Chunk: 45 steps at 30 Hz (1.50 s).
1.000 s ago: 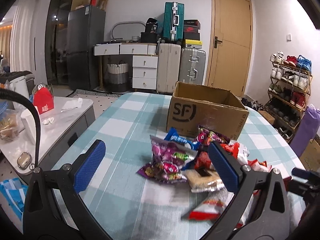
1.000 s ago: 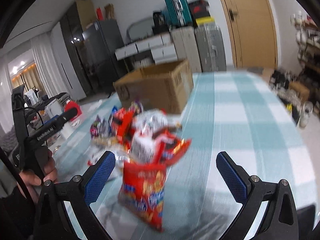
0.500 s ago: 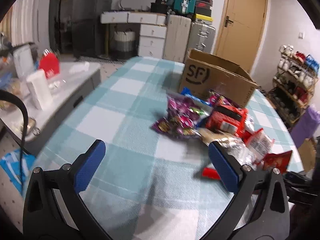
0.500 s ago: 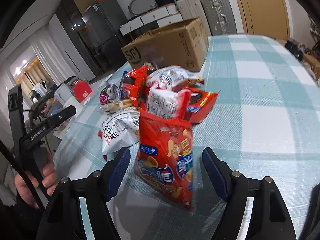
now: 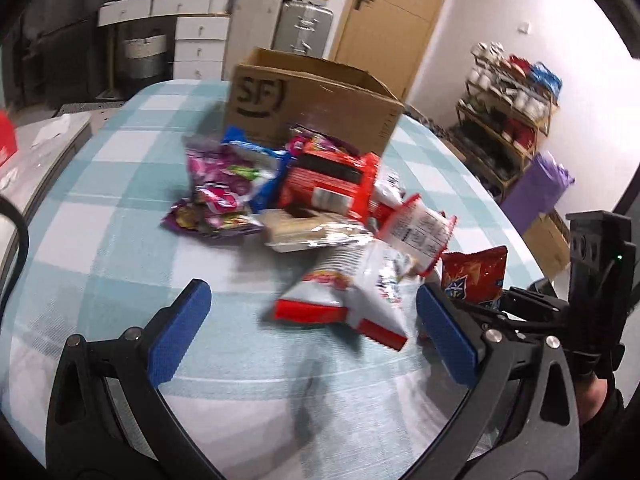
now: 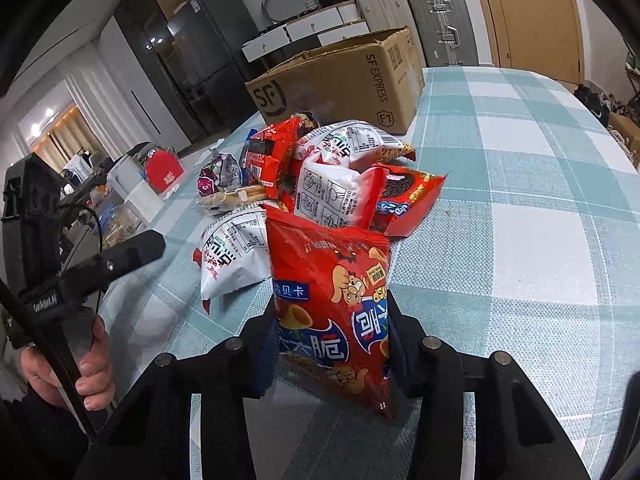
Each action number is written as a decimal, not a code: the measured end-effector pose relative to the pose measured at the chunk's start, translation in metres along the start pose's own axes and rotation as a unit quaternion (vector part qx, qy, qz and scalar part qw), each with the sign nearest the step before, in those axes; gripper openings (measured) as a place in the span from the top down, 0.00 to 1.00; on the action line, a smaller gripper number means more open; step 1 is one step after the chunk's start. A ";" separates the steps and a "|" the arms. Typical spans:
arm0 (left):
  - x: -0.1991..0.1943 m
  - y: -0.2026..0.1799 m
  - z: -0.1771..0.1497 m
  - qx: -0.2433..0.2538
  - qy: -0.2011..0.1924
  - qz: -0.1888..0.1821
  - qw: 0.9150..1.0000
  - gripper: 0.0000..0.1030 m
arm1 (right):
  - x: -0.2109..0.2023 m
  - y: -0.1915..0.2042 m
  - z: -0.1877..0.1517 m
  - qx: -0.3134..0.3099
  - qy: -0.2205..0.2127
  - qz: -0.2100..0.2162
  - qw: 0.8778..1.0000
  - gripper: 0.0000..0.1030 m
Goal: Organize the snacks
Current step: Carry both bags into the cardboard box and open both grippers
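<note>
Right tongs (image 6: 332, 344) clenched low on tall red crinkly chip bag (image 6: 332, 300) standing on checked surface (image 6: 520, 240) before brown cardboard box (image 6: 340, 80); left tongs (image 5: 312, 332) released; may crush chips or slip free.

Red chip bag (image 6: 332, 312): upright, cartoon print with blue label, lower part pinched between fingers of right gripper (image 6: 330, 350).
White-and-red bag (image 5: 352, 292): lying on its side on checked tablecloth, at near edge of pile, just beside chip bag.
Snack pile (image 5: 304, 196): purple candy packs, blue-and-white pack, red packs, clear biscuit pack, heaped and overlapping.
Cardboard box (image 5: 316, 100): brown, marked SF, top flaps open, upright just behind pile; inside hidden.
</note>
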State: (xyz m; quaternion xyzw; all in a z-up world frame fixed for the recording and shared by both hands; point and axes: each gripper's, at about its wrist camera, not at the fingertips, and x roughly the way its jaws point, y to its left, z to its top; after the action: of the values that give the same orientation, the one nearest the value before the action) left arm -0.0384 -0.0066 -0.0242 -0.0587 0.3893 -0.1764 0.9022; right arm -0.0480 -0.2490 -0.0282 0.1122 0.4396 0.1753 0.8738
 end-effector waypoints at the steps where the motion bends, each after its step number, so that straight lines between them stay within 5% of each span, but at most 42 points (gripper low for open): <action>1: 0.003 -0.003 0.002 0.002 0.004 -0.003 1.000 0.01 | -0.002 0.000 -0.002 0.000 -0.002 0.001 1.000 0.56; 13: 0.066 -0.017 0.022 0.025 0.077 -0.023 0.996 0.03 | -0.035 -0.017 -0.016 0.025 -0.034 0.019 0.999 0.56; 21: 0.087 -0.020 0.025 0.038 0.097 -0.047 0.993 0.38 | -0.043 -0.017 -0.021 0.021 -0.043 0.028 0.998 0.56; 26: 0.078 -0.021 0.021 0.033 0.091 -0.073 0.993 0.55 | -0.044 -0.015 -0.024 0.020 -0.044 0.033 0.998 0.56; 37: 0.039 -0.030 0.005 0.030 0.091 -0.096 0.991 0.58 | -0.058 -0.005 -0.024 0.011 -0.056 0.027 0.998 0.56; 45: -0.030 -0.027 -0.010 0.031 0.064 -0.134 0.988 0.58 | -0.069 0.012 -0.013 -0.012 -0.072 0.024 0.997 0.56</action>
State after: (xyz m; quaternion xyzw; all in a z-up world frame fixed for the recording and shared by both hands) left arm -0.0718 -0.0202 -0.0044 -0.0710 0.4292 -0.3110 0.8450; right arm -0.0990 -0.2653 0.0184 0.1245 0.3702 0.1926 0.9002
